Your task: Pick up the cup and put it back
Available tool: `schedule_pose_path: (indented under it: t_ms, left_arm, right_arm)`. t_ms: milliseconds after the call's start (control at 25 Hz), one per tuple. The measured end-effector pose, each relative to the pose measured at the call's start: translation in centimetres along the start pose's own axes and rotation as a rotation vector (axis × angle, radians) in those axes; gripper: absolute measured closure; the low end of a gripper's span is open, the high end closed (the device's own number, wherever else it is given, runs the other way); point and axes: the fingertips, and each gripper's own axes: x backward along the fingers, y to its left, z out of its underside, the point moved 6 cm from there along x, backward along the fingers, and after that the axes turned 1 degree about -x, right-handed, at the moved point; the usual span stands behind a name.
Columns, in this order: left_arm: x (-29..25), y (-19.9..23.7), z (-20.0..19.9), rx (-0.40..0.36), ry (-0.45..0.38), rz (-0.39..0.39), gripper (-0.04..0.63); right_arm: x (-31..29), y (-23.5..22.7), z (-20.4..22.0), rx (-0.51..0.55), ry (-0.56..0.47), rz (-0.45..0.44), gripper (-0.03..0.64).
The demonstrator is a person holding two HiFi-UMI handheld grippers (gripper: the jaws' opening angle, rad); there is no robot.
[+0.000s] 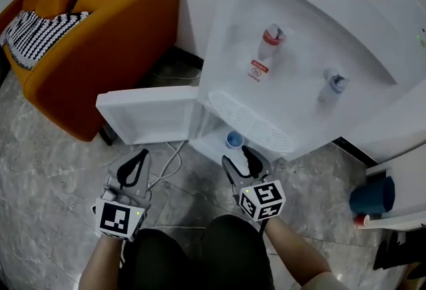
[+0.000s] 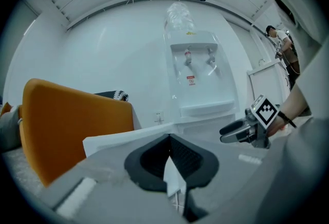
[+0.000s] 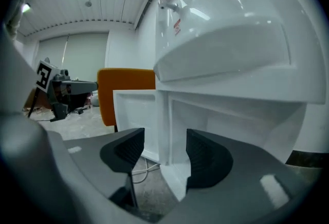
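Observation:
A small blue cup (image 1: 233, 140) stands inside the open lower cabinet of the white water dispenser (image 1: 313, 49). My right gripper (image 1: 241, 161) is just in front of the cabinet opening, a little short of the cup. Its jaws are open and empty; the right gripper view shows only the cabinet's edge (image 3: 163, 130) between them, and the cup is hidden there. My left gripper (image 1: 135, 163) hangs over the floor to the left, below the open door, with its jaws shut (image 2: 169, 152) on nothing.
The white cabinet door (image 1: 150, 114) swings out to the left. An orange armchair (image 1: 100, 42) with striped cushions stands further left. A white cable (image 1: 170, 165) lies on the marble floor. Dark blue stacked cups (image 1: 373, 197) rest on a shelf at the right.

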Motion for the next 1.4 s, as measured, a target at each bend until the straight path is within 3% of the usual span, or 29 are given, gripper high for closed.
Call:
schedule_pose_path:
  t_ms: [280,600,720,880,1000,1160,1320,1400]
  left_arm:
    - [-1.2,0.4,1.7,-0.013,-0.004,0.011,0.593]
    - [-2.1,0.1,3.3,-0.032,0.007,0.015,0.594]
    - [-2.2,-0.3,3.8,-0.066,0.018,0.024,0.594]
    - [-2.2,-0.8,4.9,-0.049,0.032,0.033,0.592]
    - [-2.6,-0.8,5.4,-0.099,0.023,0.055,0.593]
    - [-2.7,-1.0,5.6,-0.015,0.042,0.035,0.593]
    - [-2.7,-0.8,6.0,-0.041,0.047,0.04,0.593]
    - [-2.7,-0.7,6.2,-0.019,0.047,0.032,0.593]
  right_arm:
    - [-4.2,-4.8,4.4,-0.084,0.01,0.18,0.26]
    - [-8.2,-8.1,9.3,-0.171,0.101,0.32,0.222]
    - [-9.3,-8.7,10.7,-0.175,0.132,0.35,0.212]
    - [-10.3,-9.5,12.5,-0.227,0.168,0.397,0.206]
    - [-11.1,-10.2,13.4,-0.265,0.187,0.42,0.206]
    - [-11.9,-10.9,14.2,-0.256,0.224,0.43,0.213]
    - [-12.0,-10.8,14.7,-0.223,0.243,0.414,0.265]
    - [-12.0,-10.6,14.6,-0.215,0.248,0.395,0.267]
